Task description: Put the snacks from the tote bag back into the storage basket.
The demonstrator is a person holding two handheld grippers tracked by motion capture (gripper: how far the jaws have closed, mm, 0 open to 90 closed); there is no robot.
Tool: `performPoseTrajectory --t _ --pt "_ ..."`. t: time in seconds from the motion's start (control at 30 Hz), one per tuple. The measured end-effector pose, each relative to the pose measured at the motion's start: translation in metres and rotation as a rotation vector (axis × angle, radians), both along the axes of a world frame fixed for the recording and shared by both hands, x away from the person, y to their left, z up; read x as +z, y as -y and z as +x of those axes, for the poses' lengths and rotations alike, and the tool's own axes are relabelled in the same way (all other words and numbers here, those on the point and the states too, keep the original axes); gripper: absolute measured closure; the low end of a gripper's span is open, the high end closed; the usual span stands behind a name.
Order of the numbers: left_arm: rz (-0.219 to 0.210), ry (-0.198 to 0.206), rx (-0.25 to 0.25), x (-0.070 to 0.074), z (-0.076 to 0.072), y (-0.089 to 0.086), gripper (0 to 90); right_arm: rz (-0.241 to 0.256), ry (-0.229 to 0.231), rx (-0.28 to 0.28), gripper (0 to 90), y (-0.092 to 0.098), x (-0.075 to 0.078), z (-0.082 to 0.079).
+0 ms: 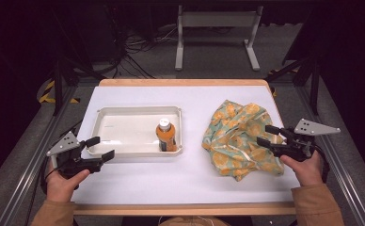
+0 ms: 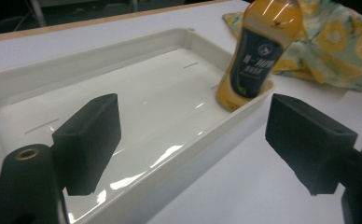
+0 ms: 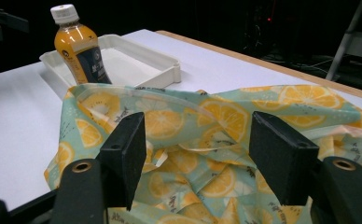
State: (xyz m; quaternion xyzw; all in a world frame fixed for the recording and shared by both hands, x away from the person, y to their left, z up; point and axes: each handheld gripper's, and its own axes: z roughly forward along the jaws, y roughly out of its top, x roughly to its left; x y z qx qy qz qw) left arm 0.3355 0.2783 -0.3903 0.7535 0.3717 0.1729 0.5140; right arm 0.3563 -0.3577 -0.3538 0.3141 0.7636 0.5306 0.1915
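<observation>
1. High view: the bottle (image 1: 165, 134) stands upright in the right near corner of the tray (image 1: 124, 113), probably to keep it steady. The cloth bag (image 1: 239, 136) lies crumpled to the right.
2. Left gripper view: the left gripper (image 2: 193, 140) is wide and empty, one jaw over the tray.
3. Right gripper view: the right gripper (image 3: 195, 154) is wide and empty, low at the cloth bag, likely to grasp it.

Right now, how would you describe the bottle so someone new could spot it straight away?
Find the white tray left of centre on the table. The bottle stands upright in its near right corner: orange drink, white cap, dark label, unlike the crumpled lemon-print cloth to the right.
</observation>
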Motion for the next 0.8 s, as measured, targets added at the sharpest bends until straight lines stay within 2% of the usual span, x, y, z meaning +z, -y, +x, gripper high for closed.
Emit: performPoseTrajectory --t 0.17,0.23,0.4,0.47,0.53,0.73,0.8 --pt "-0.035 0.014 0.011 -0.013 -0.005 0.0 20.8 -0.006 -0.004 0.004 36.5 0.001 -0.007 -0.004" --pt "-0.031 0.019 0.007 -0.015 -0.005 0.0 20.8 -0.005 -0.004 0.005 36.5 0.001 -0.008 -0.005" --pt "0.014 0.018 0.004 -0.031 -0.006 0.005 20.8 -0.002 0.001 0.009 36.2 -0.001 -0.012 -0.007" --pt "0.011 -0.01 -0.011 -0.039 -0.004 0.008 20.8 -0.007 0.003 0.013 36.2 -0.003 -0.013 -0.006" --pt "0.047 -0.025 -0.009 -0.046 -0.004 0.012 20.8 -0.009 0.0 0.015 36.1 -0.003 -0.014 -0.005" --pt "0.082 -0.045 -0.02 -0.053 -0.002 0.019 20.9 -0.011 -0.011 0.016 36.1 -0.003 -0.018 -0.003" --pt "0.09 -0.059 -0.007 -0.055 -0.002 0.02 20.9 -0.022 -0.019 0.014 36.2 -0.004 -0.02 -0.002"
